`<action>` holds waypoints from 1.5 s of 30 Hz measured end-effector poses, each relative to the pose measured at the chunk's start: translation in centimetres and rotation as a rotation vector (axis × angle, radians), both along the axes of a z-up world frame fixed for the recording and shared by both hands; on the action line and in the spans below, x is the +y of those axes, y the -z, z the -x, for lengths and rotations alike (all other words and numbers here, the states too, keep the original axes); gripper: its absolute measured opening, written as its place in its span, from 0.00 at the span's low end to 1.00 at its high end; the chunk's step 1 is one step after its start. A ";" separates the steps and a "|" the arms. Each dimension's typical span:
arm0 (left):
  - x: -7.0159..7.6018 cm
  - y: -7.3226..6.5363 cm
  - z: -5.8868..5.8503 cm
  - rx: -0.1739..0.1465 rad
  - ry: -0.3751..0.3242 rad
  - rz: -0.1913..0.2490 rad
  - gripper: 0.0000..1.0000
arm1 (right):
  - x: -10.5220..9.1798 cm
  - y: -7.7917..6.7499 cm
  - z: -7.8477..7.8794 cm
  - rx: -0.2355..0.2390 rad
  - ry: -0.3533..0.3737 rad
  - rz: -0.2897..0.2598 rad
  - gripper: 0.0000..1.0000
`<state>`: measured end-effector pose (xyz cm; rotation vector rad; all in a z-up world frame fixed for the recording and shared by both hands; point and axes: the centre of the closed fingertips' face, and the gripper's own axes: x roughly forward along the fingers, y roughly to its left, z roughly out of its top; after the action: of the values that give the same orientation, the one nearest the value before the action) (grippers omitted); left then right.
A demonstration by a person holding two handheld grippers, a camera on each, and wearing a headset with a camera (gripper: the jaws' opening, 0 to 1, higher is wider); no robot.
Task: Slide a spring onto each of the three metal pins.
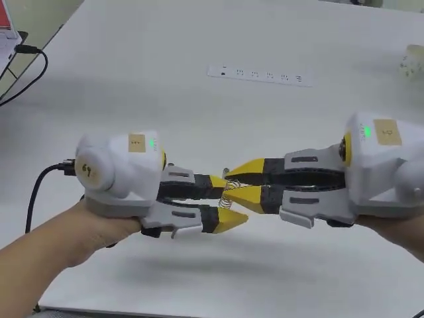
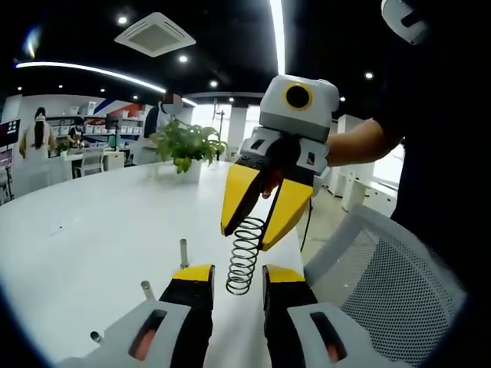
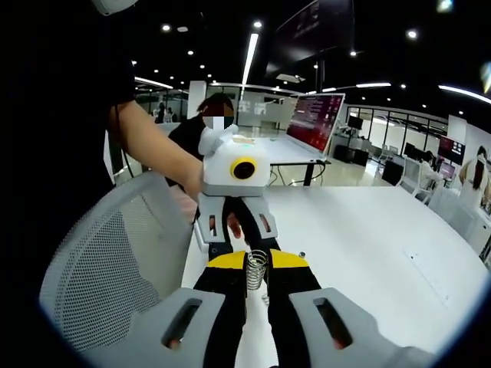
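A metal coil spring (image 2: 244, 259) hangs tilted between the two grippers. My right gripper (image 2: 245, 238) comes in from above in the left gripper view and is shut on the spring's upper end. In its own view the spring (image 3: 256, 268) sits pinched between the right gripper's (image 3: 257, 261) yellow tips. My left gripper (image 2: 238, 274) is open, and the spring's lower end hangs between its jaws. In the head view both grippers meet tip to tip over the white table (image 1: 199, 99), with the spring (image 1: 228, 193) between them. Three short metal pins (image 2: 184, 252) stand upright in a row on the table, left of the left gripper.
A white power strip (image 1: 260, 74) lies farther back on the table. A black cable (image 1: 38, 189) runs from the left gripper's body. A mesh office chair (image 2: 399, 295) stands beside the table edge. A potted plant (image 2: 184, 146) sits at the far end.
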<state>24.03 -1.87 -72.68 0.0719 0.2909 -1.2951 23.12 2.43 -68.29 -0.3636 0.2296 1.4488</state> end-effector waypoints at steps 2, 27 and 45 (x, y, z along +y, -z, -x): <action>0.1 0.1 -0.1 -0.002 -0.006 -0.007 0.20 | 0.0 0.0 -0.1 -0.003 0.000 0.004 0.06; 3.7 0.5 -1.5 -0.042 -0.148 -0.055 0.68 | -0.6 -0.1 -0.9 -0.016 0.032 0.007 0.07; 10.1 1.5 -3.1 -0.085 -0.314 -0.119 0.98 | -1.3 0.5 -1.5 -0.017 0.063 0.027 0.07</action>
<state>27.12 8.22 -74.23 0.1747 0.2932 -0.9600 24.63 1.08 -68.83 -0.3872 0.2457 1.3812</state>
